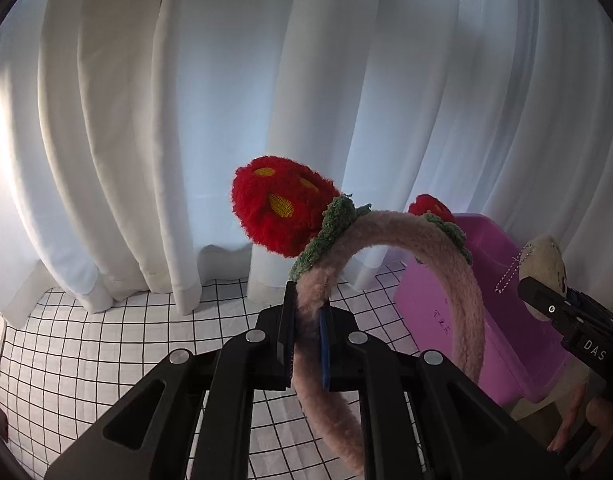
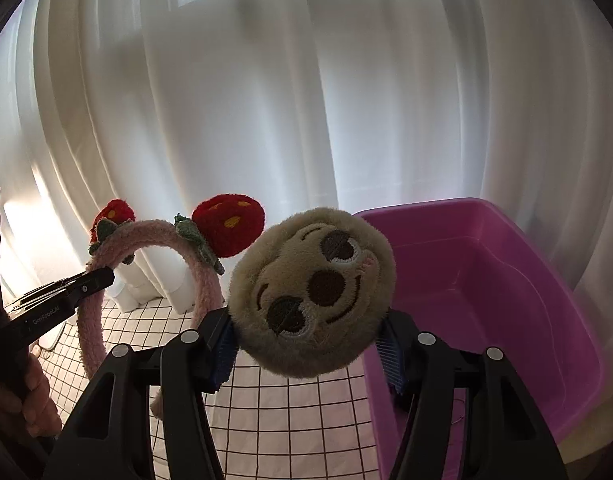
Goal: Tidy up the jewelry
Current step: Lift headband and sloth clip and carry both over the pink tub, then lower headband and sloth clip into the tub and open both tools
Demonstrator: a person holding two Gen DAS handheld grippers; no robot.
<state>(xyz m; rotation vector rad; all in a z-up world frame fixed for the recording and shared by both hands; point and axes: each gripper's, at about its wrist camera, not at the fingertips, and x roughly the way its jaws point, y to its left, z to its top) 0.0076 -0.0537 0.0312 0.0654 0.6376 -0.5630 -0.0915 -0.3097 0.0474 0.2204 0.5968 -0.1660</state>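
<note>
Purple plastic bin [image 2: 506, 280] on the grid-patterned cloth [image 2: 306, 408], right of centre in the right wrist view; visible interior bare, near corner hidden behind the gripper. Same bin [image 1: 486, 320] seen side-on from the left wrist, faint writing on its wall, unreadable.

Left gripper [image 1: 306, 344] nearly closed, pads clamped on the band of a pink fuzzy headband [image 1: 458, 292]. Band pinched between black finger and blue pad [image 1: 325, 354], arching up and to the right, lower end hanging below the jaws. Held clear above the cloth, left of the bin.

Right gripper [image 2: 310, 344] partly open, jaws pressed on both sides of a round plush sloth head [image 2: 310, 292]. Plush lifted off the cloth, in front of the bin's left wall, face toward the camera and tilted.

Headband: pale pink fleece, two red plush strawberries [image 1: 280, 208] with yellow spots, each seated on green knitted leaves [image 1: 330, 232]. Second strawberry partly hidden behind the band.

Plush: beige fur, dark brown eye patches and nose, stitched smile, small pink patch at the cheek. From the left wrist view, a bead chain [image 1: 508, 276] hanging from it.

White curtain [image 1: 186, 120] behind everything.
</note>
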